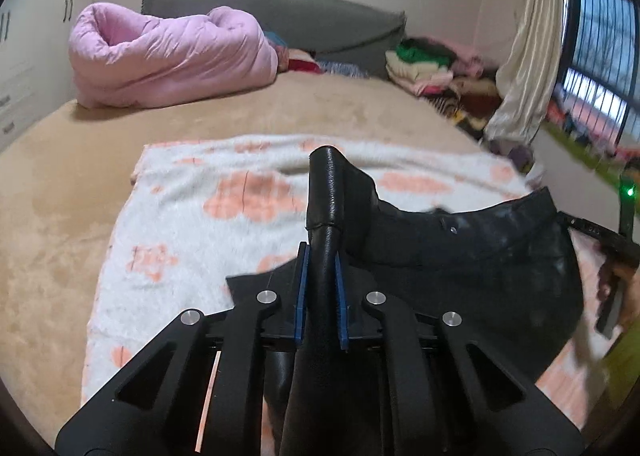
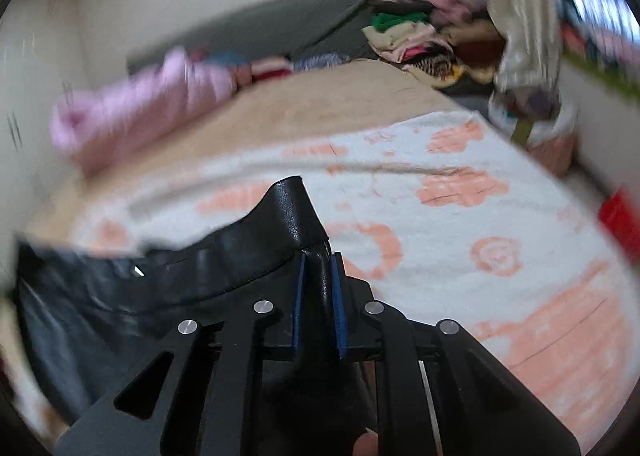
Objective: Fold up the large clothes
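Black garment (image 1: 460, 256) clamped in both tongs

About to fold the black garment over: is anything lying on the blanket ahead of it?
Nothing visible. Both tongs pinch the garment, and the blanket ahead shows bare; the duvet sits further back.

Soft daylight from the window (image 1: 600, 56); right-wrist view smeared, probably motion blur; fisheye bending, dark corners.
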A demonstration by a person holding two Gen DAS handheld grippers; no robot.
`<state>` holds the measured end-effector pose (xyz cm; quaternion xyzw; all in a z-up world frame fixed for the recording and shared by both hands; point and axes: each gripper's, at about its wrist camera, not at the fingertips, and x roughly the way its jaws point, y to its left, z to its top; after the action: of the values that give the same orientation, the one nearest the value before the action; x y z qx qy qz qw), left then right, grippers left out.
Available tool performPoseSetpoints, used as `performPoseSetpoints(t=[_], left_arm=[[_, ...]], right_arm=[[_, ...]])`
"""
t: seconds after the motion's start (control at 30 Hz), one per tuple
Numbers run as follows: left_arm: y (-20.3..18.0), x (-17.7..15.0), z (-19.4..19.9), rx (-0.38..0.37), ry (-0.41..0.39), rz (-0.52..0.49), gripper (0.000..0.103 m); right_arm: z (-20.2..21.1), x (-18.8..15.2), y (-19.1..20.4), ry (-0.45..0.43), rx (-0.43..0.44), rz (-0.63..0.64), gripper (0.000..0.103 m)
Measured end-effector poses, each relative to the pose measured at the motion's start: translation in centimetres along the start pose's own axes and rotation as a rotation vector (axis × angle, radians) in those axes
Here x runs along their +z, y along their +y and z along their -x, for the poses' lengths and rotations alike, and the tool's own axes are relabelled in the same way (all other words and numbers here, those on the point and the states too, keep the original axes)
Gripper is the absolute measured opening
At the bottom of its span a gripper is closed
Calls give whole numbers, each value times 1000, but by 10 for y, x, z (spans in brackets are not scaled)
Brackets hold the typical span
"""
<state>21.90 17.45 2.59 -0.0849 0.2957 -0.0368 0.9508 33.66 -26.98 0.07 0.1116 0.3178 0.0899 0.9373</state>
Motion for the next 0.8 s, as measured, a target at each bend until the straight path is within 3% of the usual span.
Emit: performPoseSetpoints(t=[0.13, 0.17, 0.23, 0.37, 0.47, 0.5, 0.53, 0.57, 0.6, 0.63, 0.7, 0.73, 0.77, 0.8], left_arm=[[12, 1, -19, -10, 7, 54, 5], [16, -2, -28, -14, 29, 72, 5], [20, -8, -42, -2, 61, 79, 5], [21, -20, -61, 36, 104, 64, 6], [18, -22, -64, 54, 114, 51, 8], [19, -22, -63, 52, 112, 53, 8], [20, -22, -63, 51, 112, 56, 8], [21, -23, -62, 48, 111, 63, 8], [21, -22, -61, 44, 110, 69, 8], [22, -22, -61, 44, 108, 71, 8], [22, -21, -60, 45, 101, 70, 8], [21, -21, -58, 44, 95, 69, 8], [21, -20, -55, 43, 85, 66, 8], [21, -19, -53, 45, 77, 63, 8]], right_arm=[[-22, 8, -26, 49, 51, -191, 10], [-31, 6, -28, 65, 50, -212, 4], [-44, 2, -36, 75, -30, -230, 0], [-63, -9, -57, 131, -72, -275, 0], [-56, -15, -59, 123, -22, -268, 1], [-51, -14, -55, 108, -11, -247, 6], [-45, -12, -48, 88, -2, -209, 29], [-42, -9, -41, 73, 15, -175, 63], [-41, -6, -32, 79, 37, -136, 78], [-42, -4, -26, 84, 39, -105, 83], [-46, 0, -11, 99, 18, -30, 82], [-55, 1, -2, 139, 15, 12, 66], [-63, 0, 4, 176, 6, 44, 21], [-68, -1, 9, 193, -12, 69, 14]])
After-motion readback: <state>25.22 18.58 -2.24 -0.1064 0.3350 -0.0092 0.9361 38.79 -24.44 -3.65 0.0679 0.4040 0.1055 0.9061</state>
